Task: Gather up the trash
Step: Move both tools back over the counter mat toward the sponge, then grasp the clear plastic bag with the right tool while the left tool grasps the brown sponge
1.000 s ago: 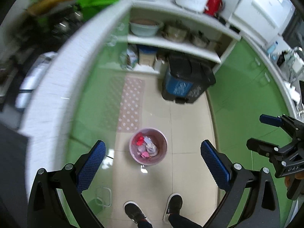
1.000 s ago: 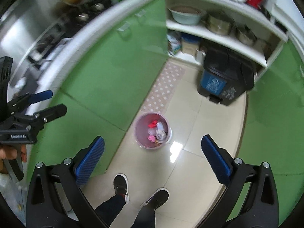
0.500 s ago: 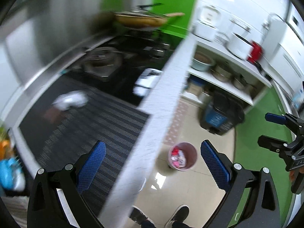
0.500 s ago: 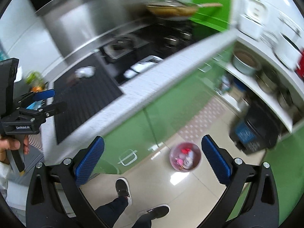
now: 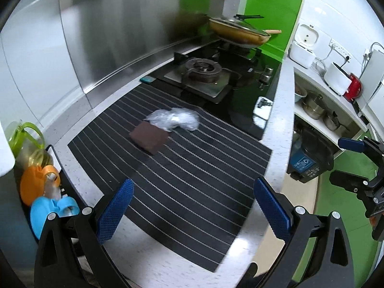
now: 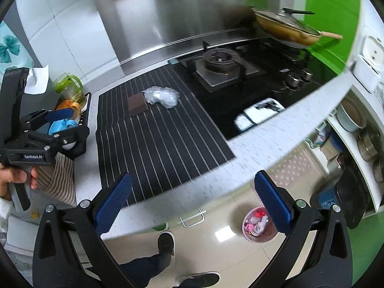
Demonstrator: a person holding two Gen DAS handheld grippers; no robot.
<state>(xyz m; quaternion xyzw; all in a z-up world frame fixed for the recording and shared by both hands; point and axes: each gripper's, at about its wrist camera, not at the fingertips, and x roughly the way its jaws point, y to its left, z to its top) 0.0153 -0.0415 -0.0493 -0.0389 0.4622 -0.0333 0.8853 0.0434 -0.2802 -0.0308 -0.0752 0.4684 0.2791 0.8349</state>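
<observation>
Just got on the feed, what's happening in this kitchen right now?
A person holds both grippers over the counter, collecting trash. The left gripper and right gripper are open and empty. A crumpled plastic bag lies on the striped mat beside a brown sponge, neither one touched. The pink bin on the floor already holds some trash.

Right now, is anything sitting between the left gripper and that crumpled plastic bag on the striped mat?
Nothing visible blocks it. The left gripper is open above the near part of the striped mat, and only bare mat lies ahead of it up to the crumpled plastic bag. A brown pad touches the bag's near-left side, off the direct line.
</observation>
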